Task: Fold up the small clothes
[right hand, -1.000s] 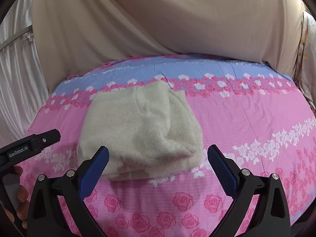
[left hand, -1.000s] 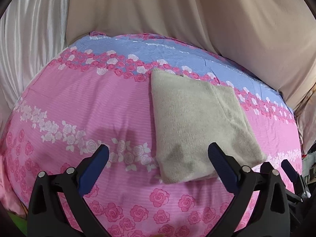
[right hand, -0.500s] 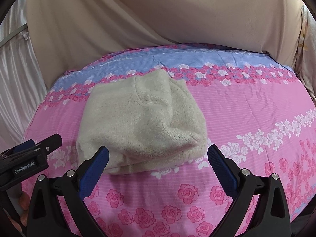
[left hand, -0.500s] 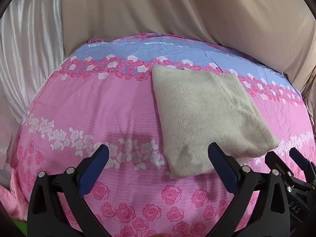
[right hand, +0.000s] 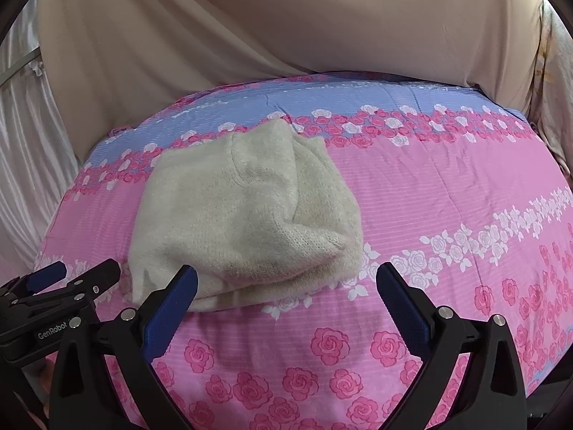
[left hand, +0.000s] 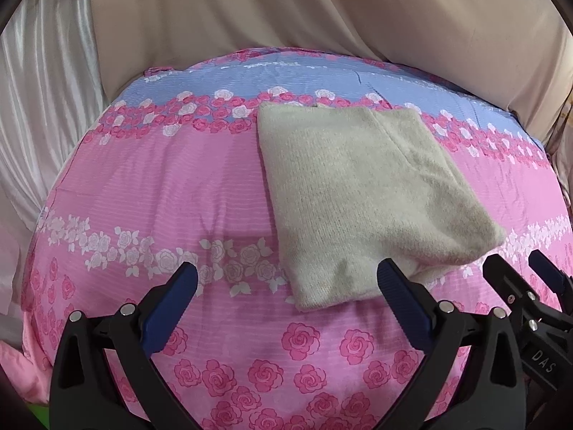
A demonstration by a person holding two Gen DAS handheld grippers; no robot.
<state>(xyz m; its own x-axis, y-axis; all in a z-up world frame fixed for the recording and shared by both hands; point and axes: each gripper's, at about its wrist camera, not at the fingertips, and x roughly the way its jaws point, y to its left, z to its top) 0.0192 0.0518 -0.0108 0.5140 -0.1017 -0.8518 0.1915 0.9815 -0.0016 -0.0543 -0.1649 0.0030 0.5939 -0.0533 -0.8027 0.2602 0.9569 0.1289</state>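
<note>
A cream knitted garment lies folded into a thick rectangle on the pink rose-print bedsheet. It also shows in the right wrist view, left of centre. My left gripper is open and empty, held just short of the garment's near edge. My right gripper is open and empty, also just short of the near edge. The right gripper shows at the lower right of the left wrist view. The left gripper shows at the lower left of the right wrist view.
The sheet has a blue band along its far side. Beige draped cloth hangs behind the bed and a white satin curtain hangs at the left. The bed's right edge falls away.
Both grippers have drawn back and up from the folded garment, so more of the sheet shows in front of it. The garment has not moved. Both grippers stay open.
</note>
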